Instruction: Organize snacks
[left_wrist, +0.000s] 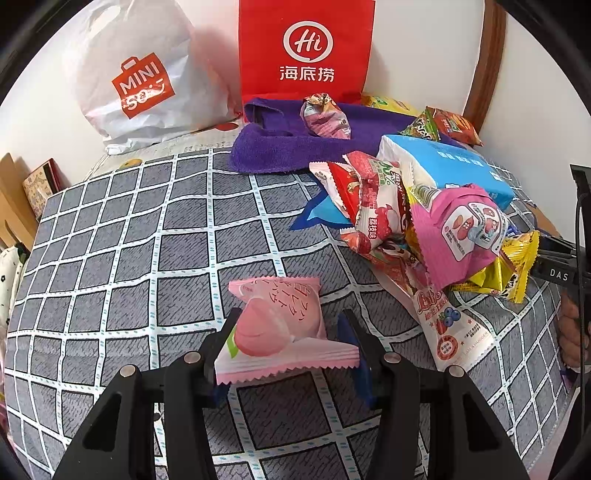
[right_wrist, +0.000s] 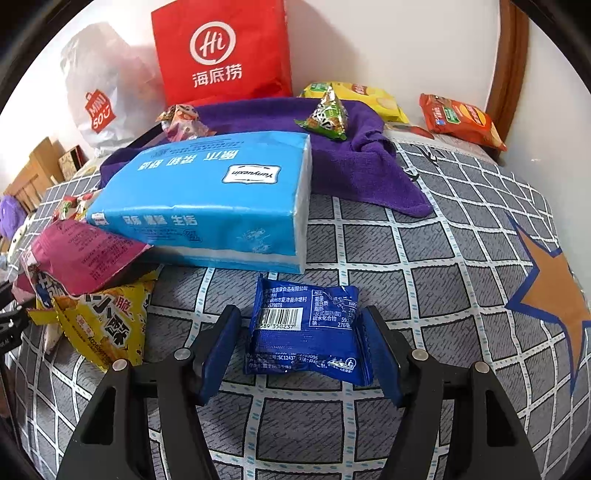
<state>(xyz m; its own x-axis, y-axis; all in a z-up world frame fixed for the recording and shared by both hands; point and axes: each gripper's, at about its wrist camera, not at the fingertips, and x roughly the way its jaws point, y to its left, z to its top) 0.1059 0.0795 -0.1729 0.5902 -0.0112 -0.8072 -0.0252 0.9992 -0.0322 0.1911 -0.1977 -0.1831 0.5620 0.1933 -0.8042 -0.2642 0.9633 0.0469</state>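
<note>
Snacks mostly lie unsorted: a heap (left_wrist: 424, 229) of wrappers leans against a blue tissue pack (right_wrist: 218, 199) on the checked bed cover (left_wrist: 129, 240), with strays on the purple towel (right_wrist: 362, 162) and by the wall. Sorting looks barely begun. The left gripper (left_wrist: 286, 332) has its jaws around a pink peach snack packet (left_wrist: 280, 325); the left pad touches it, the right stands just clear, so no firm clamp yet. The right gripper (right_wrist: 301, 332) has its jaws apart around a blue snack packet (right_wrist: 306, 328) lying flat. Open cover lies left of the peach packet; the heap crowds the space between the grippers.
</note>
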